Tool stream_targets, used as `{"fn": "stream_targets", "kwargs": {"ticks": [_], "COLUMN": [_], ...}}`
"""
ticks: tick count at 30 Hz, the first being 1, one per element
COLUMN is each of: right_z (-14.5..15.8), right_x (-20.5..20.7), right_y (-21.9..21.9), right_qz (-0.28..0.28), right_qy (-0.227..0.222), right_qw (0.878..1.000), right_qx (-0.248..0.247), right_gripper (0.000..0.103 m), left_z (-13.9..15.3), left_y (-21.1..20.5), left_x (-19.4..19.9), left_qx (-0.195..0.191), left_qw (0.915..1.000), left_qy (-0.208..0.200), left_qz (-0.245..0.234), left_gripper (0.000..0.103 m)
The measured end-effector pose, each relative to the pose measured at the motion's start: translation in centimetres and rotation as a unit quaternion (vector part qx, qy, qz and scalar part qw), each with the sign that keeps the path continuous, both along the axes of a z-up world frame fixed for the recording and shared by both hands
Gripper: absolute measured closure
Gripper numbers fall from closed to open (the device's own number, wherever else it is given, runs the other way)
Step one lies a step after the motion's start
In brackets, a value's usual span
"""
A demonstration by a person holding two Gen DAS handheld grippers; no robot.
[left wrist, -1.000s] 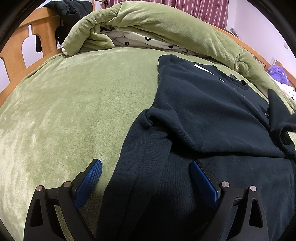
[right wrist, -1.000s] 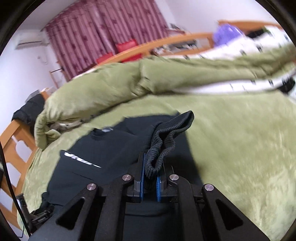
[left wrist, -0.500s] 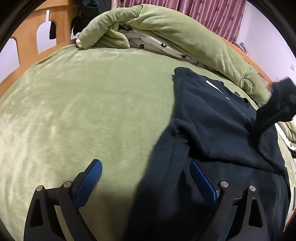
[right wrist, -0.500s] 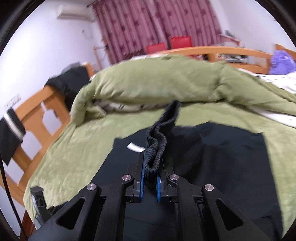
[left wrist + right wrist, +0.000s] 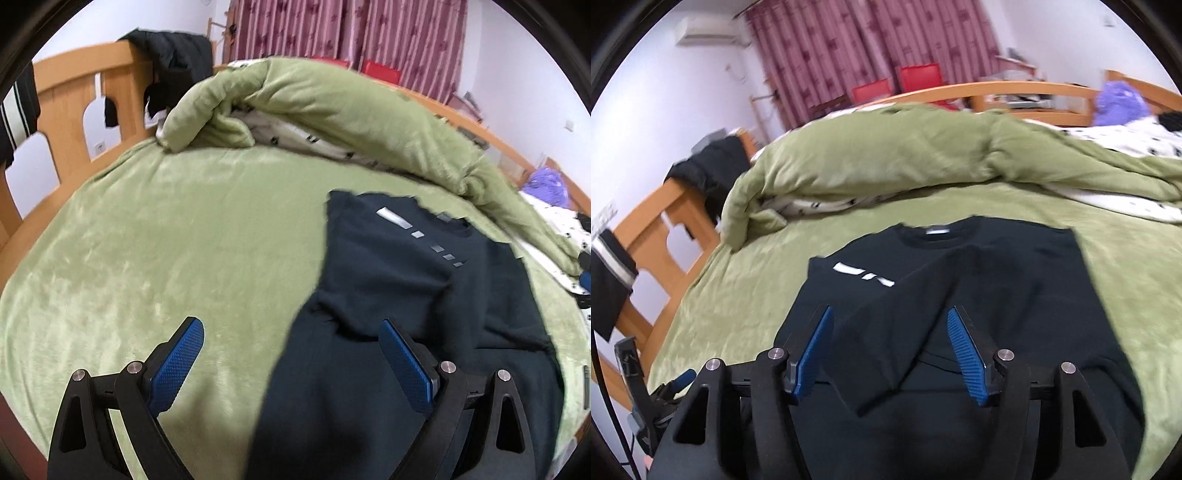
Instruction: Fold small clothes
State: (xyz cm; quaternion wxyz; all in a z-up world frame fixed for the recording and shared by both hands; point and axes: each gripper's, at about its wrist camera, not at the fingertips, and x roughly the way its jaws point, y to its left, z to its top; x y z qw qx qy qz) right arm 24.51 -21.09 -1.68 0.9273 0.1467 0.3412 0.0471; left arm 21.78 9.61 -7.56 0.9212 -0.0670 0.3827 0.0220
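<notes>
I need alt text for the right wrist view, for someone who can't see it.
A black sweatshirt with white chest lettering lies on a green blanket, one sleeve folded across its front. The right gripper hangs over it, its blue-padded jaws opening with nothing pressed between them. Behind are a bunched green duvet, a wooden bed frame and maroon curtains.

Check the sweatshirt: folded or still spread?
Partly folded. The sweatshirt lies on the bed with a sleeve laid across its chest; the body remains unfolded.

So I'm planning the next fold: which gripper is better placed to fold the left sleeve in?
Left. The left hand-held gripper hangs open over the sweatshirt's unfolded left sleeve; the right one is opening over the middle.
</notes>
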Motion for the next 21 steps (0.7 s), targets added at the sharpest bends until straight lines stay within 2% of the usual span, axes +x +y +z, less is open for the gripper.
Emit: {"fn": "stream_targets", "kwargs": {"ticks": [7,13,16,21], "right_z": [1.2,0.7,0.0,-3.6], "right_x": [-5.0,-5.2,-4.2,-2.7], "right_y": [-6.0,-8.1,-8.8,-9.8], "right_qz": [-0.06,-0.06,-0.046,-0.025], "right_qy": [-0.012,-0.008,-0.008,-0.005], "right_qw": [0.998,0.998,0.999,0.998], "right_qx": [0.009,-0.009,-0.023,-0.055], "right_gripper": [0.036,0.036,0.036,0.036], "left_z": [4.2,5.8,5.3,1.3], "left_y": [-3.2,-6.1,-7.1,-8.3], "left_x": [-2.6,-3.1,-2.3,0.5], "left_qx": [0.003,0.001,-0.012,-0.06], "left_qw": [0.9997,0.9993,0.9993,0.9977], "left_qy": [-0.011,-0.008,0.001,0.025], "left_qz": [-0.02,-0.036,-0.035,-0.018], "left_gripper": [0.008,0.008,0.008,0.01]}}
